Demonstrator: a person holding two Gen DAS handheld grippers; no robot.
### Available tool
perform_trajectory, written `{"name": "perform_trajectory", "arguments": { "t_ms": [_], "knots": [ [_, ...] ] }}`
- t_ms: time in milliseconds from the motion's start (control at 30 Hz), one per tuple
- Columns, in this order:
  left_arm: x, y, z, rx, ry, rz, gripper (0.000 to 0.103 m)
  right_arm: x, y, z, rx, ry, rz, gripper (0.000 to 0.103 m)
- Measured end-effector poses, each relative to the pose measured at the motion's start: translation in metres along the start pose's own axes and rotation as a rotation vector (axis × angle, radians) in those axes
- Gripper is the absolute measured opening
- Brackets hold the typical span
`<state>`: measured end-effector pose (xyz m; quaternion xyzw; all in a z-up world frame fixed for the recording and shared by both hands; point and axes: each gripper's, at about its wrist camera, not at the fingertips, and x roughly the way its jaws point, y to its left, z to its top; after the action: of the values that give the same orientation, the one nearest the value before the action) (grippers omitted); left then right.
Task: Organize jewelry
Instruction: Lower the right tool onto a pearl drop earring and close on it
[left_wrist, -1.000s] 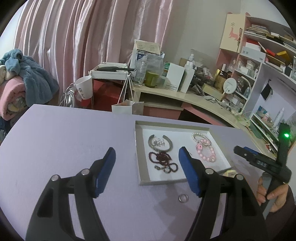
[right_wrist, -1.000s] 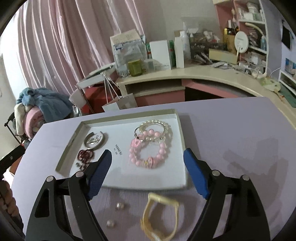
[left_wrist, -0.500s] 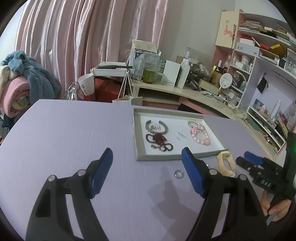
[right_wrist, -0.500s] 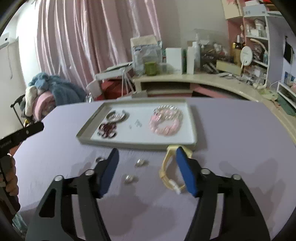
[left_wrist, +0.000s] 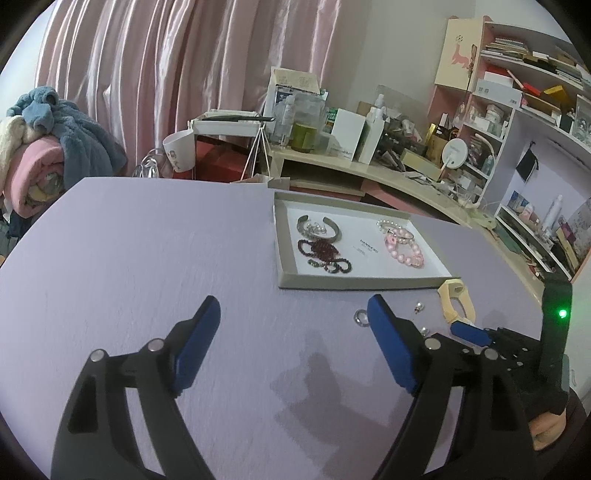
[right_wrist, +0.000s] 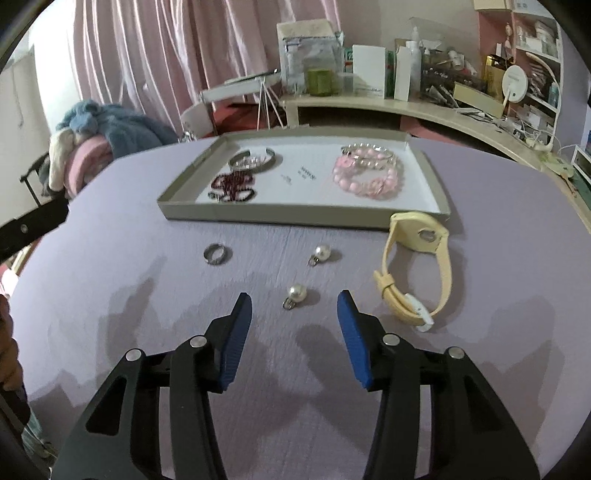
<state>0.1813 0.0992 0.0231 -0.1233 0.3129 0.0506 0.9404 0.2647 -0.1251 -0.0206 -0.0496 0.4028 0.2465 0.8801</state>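
— pearl earring (right_wrist: 296, 293) sits where?
— on the lilac table (right_wrist: 498, 258), at twelve o'clock of the right gripper (right_wrist: 294, 325), just beyond its tips.
— claws?
— right and left gripper (left_wrist: 291, 343) both gape, empty.

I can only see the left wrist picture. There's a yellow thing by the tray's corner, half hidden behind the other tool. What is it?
Observer: It's a pale yellow watch. Its strap is closed in a loop, and it lies on the table just outside the tray.
Operator: And the tiny specks near it?
Observer: They are pearls, each with a small metal loop. The nearer pearl and the farther pearl both lie loose on the table.
Operator: Is that other tool holding anything?
Observer: No. The right gripper is open and empty, and the nearer pearl lies just in front of its fingers.
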Motion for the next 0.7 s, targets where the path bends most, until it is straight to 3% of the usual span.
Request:
{"name": "perform_trajectory", "arguments": {
  "t_ms": [233,600,700],
  "knots": [
    [0.004,0.002,-0.003,0.001,0.011,-0.002,0.082,0.019,0.0,0.001,0.014,0.056,-0.014,0.039],
    [0.01,0.005,-0.004,-0.005,0.026,0.003,0.082,0.024,0.004,0.006,-0.009,0.054,-0.033,0.033],
    [0.011,0.004,-0.004,-0.003,0.031,0.003,0.082,0.024,0.005,0.007,-0.016,0.056,-0.045,0.019]
  ]
}}
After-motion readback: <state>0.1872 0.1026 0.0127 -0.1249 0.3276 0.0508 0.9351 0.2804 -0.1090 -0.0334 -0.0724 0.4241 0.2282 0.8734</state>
